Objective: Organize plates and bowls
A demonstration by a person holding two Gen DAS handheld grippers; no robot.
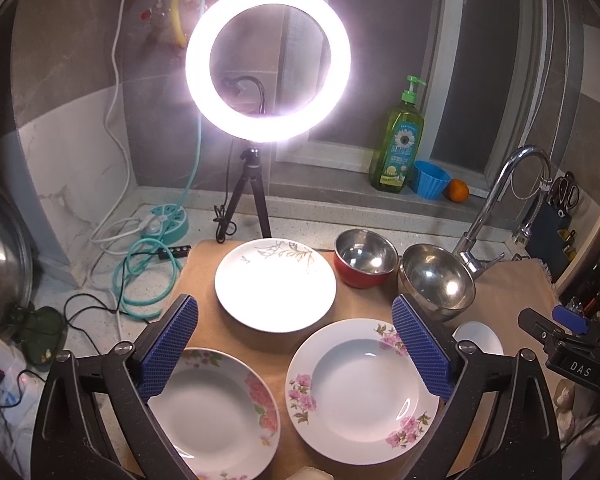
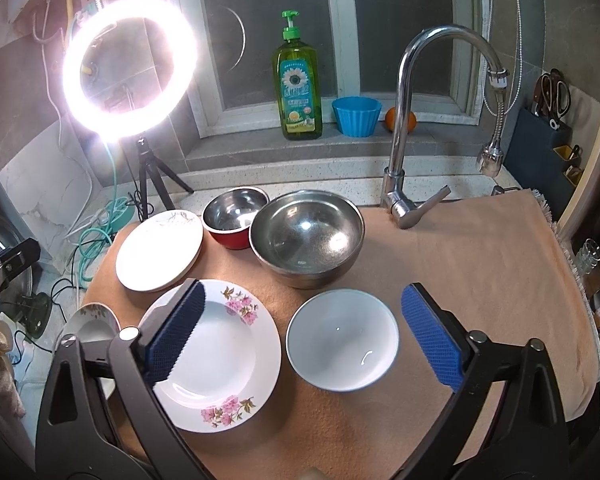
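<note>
Three plates lie on a tan cloth (image 1: 204,276): a white plate with a leaf pattern (image 1: 275,285) at the back, a plate with large pink flowers (image 1: 216,412) at front left, and a deep plate with small pink flowers (image 1: 362,390) at front middle. Behind stand a red-sided steel bowl (image 1: 365,258) and a large steel bowl (image 1: 436,280). A white bowl (image 2: 342,340) sits at the right. My left gripper (image 1: 294,348) is open above the plates. My right gripper (image 2: 300,336) is open above the white bowl, with the deep plate (image 2: 220,360) under its left finger.
A lit ring light on a tripod (image 1: 268,62) stands behind the cloth. Cables and a teal power hub (image 1: 164,220) lie at the left. A faucet (image 2: 412,120) rises at the back right. A soap bottle (image 2: 298,80), blue cup (image 2: 356,116) and orange sit on the sill.
</note>
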